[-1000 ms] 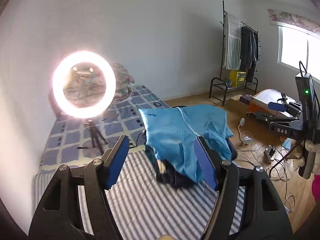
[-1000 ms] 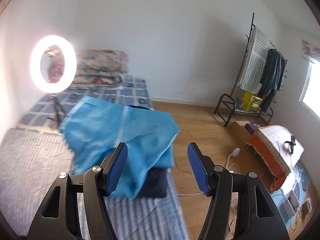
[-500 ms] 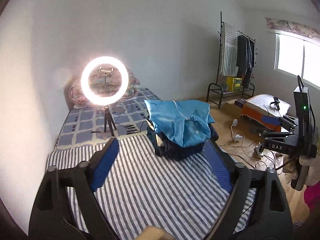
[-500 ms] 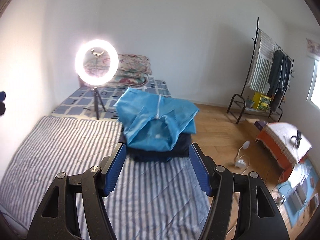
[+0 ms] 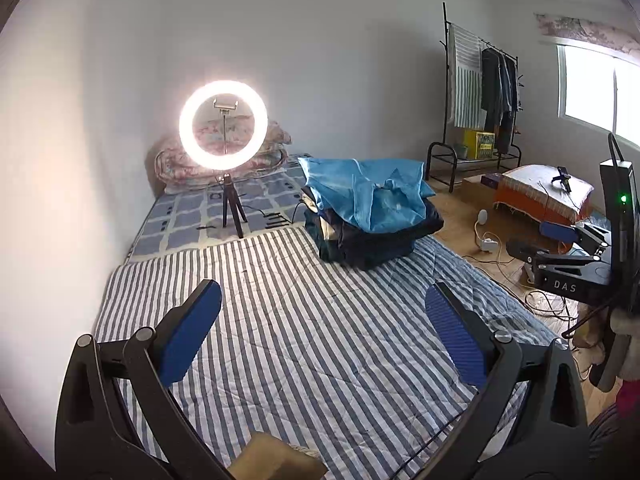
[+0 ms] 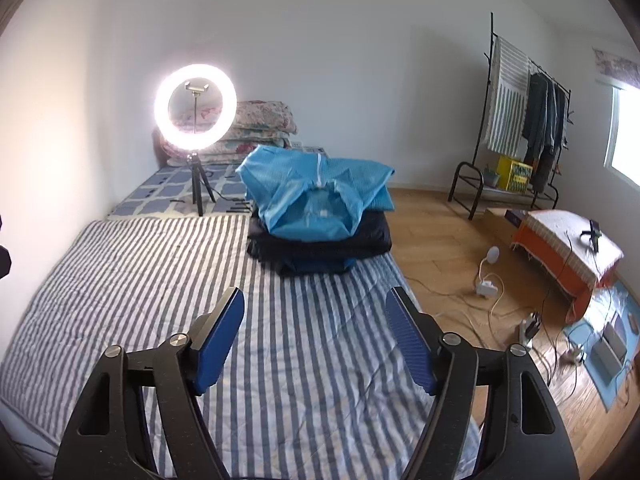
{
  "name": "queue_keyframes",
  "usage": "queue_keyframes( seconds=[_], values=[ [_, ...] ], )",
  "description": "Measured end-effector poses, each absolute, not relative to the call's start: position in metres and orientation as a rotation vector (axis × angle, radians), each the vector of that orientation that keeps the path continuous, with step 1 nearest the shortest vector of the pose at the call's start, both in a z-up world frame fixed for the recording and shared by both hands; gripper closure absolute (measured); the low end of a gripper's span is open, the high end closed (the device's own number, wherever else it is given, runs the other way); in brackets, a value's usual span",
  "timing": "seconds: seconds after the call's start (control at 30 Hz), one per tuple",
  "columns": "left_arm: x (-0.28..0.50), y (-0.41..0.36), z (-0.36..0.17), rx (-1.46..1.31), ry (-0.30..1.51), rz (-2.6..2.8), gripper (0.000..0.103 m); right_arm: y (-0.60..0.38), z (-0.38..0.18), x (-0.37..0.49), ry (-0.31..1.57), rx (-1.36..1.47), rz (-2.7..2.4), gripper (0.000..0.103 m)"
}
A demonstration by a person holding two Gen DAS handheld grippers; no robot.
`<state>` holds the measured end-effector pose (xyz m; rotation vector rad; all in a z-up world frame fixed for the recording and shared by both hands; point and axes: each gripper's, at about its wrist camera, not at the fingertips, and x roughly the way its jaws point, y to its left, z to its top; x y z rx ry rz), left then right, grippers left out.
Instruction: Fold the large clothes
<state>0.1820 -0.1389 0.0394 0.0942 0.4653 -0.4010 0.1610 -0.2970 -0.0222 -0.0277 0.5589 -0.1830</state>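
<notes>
- Both tongs had drawn back from the clothes stack since the earlier frames; the blue garment [image 6: 316,196], then close in front of the pads, now lay folded on top of the dark folded clothes [image 6: 320,248], well apart from both tongs.
- The left tongs [image 5: 322,334] had just been opening and stood wide, nothing between the pads, only striped bedding [image 5: 280,320] beneath.
- The right tongs [image 6: 316,338] had likewise just been opening and stood apart, empty.
- The stack sat at the far right edge of the bed, where the striped bedding met the checked cover [image 5: 192,212]; a ring light [image 5: 223,125] on a tripod stood to its left.
- Key relation: the stack lay ahead of both tongs, its long axis running across the bed; in the right view it sat nearly dead ahead, in the left view ahead and slightly right, so the right hand was judged the nearer.
- No unfolded garment was visible on the bed; the fold appeared complete.
</notes>
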Motion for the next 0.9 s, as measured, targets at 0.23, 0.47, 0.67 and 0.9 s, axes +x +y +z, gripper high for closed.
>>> queue_keyframes(
  seconds=[0.23,0.47,0.67,0.9],
  values=[
    [0.182,-0.135,0.016,0.12,0.471,-0.358,0.0,-0.297,-0.044,0.154,0.546,-0.007,-0.223,0.021],
    [0.191,-0.129,0.001,0.109,0.522,-0.351,0.0,-0.297,-0.059,0.154,0.566,-0.022,-0.22,0.021],
    [0.192,-0.128,0.0,0.114,0.512,-0.343,0.0,-0.301,-0.063,0.155,0.571,-0.014,-0.232,0.021],
    [0.191,-0.128,0.001,0.116,0.512,-0.343,0.0,-0.306,-0.065,0.154,0.58,0.006,-0.232,0.021]
  ],
)
